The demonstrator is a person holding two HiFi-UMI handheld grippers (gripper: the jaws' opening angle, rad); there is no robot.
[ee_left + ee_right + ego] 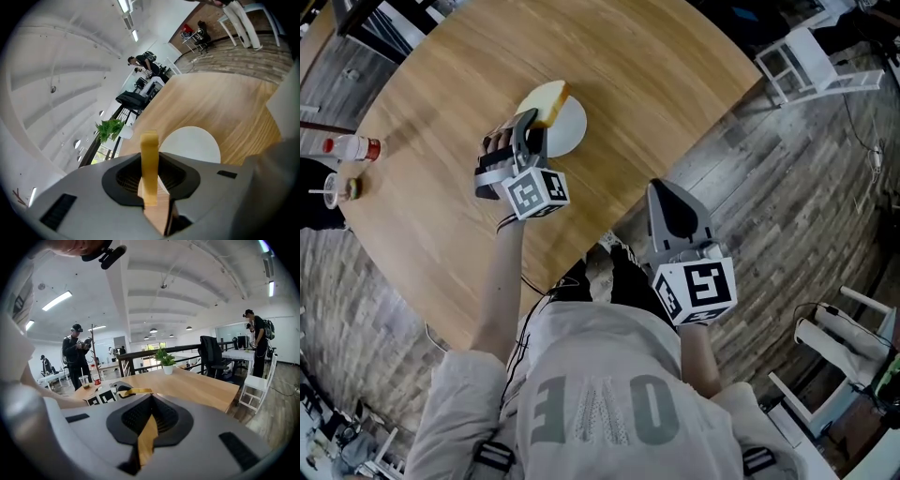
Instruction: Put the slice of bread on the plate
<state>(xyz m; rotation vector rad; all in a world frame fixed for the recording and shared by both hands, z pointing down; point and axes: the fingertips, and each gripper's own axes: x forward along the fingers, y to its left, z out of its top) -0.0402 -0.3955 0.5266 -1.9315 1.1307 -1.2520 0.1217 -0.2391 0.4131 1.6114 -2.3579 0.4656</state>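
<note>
Left claw (529, 124) is clamped on the slice of bread (547, 98). The pads press its two faces, and the slice stands on edge between them. Pick-up is done.

Head view: the bread sits over the far-left rim of the white plate (574, 133), which lies on the round wooden desk (666, 75). Left gripper view: the plate shows just beyond the slice, bare, with nothing on it. I cannot tell whether the bread's lower edge touches the plate. I judge it is just clear.

Right claw (660, 187) hangs off the desk's near edge, well apart from the plate. Its jaws are together with nothing in them, and only a sliver of desk shows through the slit. I judge it has no part in this step.

Left to do: bring the slice over the plate's middle, tip it flat, lower it, open the claw and back off. I put the task past half: carried, not yet placed. Risk: let go on edge, the slice may topple off the rim.
</note>
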